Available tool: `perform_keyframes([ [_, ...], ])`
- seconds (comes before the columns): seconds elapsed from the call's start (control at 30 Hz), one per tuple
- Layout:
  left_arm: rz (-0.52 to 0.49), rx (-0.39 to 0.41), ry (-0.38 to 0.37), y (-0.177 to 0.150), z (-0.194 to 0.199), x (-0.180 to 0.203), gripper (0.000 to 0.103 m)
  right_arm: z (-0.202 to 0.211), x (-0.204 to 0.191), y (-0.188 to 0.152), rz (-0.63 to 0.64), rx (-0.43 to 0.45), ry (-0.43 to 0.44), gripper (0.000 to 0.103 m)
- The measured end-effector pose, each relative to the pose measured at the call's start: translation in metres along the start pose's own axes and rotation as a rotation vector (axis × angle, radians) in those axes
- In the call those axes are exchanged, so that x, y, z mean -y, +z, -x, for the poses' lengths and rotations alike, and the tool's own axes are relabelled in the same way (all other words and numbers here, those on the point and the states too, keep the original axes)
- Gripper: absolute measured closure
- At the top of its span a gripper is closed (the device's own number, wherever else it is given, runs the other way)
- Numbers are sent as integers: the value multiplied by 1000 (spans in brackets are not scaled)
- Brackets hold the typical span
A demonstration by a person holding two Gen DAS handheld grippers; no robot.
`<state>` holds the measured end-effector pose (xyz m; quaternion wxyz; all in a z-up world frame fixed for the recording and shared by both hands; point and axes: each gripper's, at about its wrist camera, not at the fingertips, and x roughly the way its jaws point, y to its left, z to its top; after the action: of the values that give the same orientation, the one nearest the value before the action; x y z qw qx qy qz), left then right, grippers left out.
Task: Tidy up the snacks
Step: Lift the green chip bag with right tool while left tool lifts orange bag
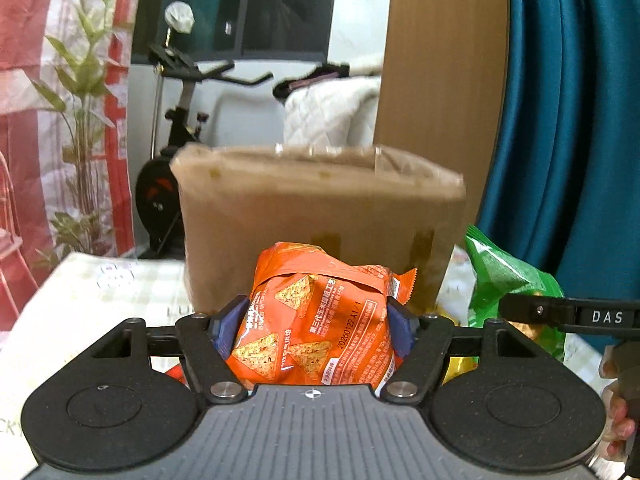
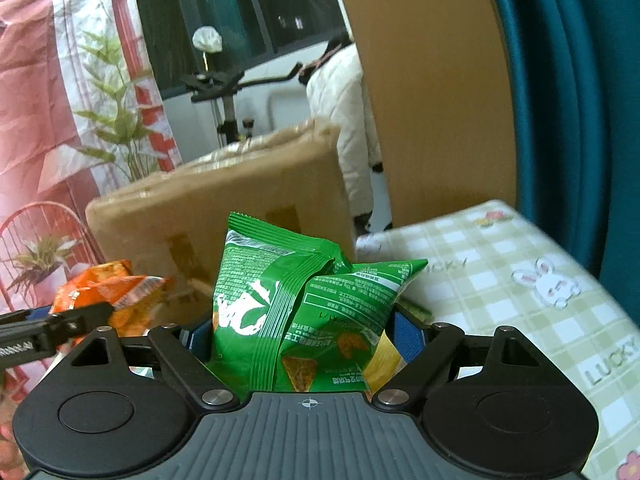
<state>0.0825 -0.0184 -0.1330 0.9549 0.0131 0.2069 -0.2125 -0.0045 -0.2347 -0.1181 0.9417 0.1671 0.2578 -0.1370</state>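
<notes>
My left gripper (image 1: 316,320) is shut on an orange chip bag (image 1: 316,312), held in front of a brown cardboard box (image 1: 320,216). My right gripper (image 2: 304,328) is shut on a green chip bag (image 2: 288,308), also just in front of the box (image 2: 224,224). The green bag (image 1: 508,276) and the right gripper's finger show at the right of the left wrist view. The orange bag (image 2: 108,296) shows at the left of the right wrist view. A yellow packet (image 2: 384,360) peeks out under the green bag.
The table has a green-checked cloth (image 2: 520,280). Behind the box stand an exercise bike (image 1: 180,128), a plant (image 1: 84,120), a wooden panel (image 1: 440,60) and a teal curtain (image 1: 568,100). A red wire stand (image 2: 44,240) is at the left.
</notes>
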Motion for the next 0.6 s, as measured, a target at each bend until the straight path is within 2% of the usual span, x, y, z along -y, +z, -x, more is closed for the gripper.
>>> perform_keyframes([
  [0.27,-19,111,19,33,22,0,30,24,3,31,25,106,-8,20],
  [0.6,-20,206,46,74,23,-10,30,26,-9,94,112,219,28,20],
])
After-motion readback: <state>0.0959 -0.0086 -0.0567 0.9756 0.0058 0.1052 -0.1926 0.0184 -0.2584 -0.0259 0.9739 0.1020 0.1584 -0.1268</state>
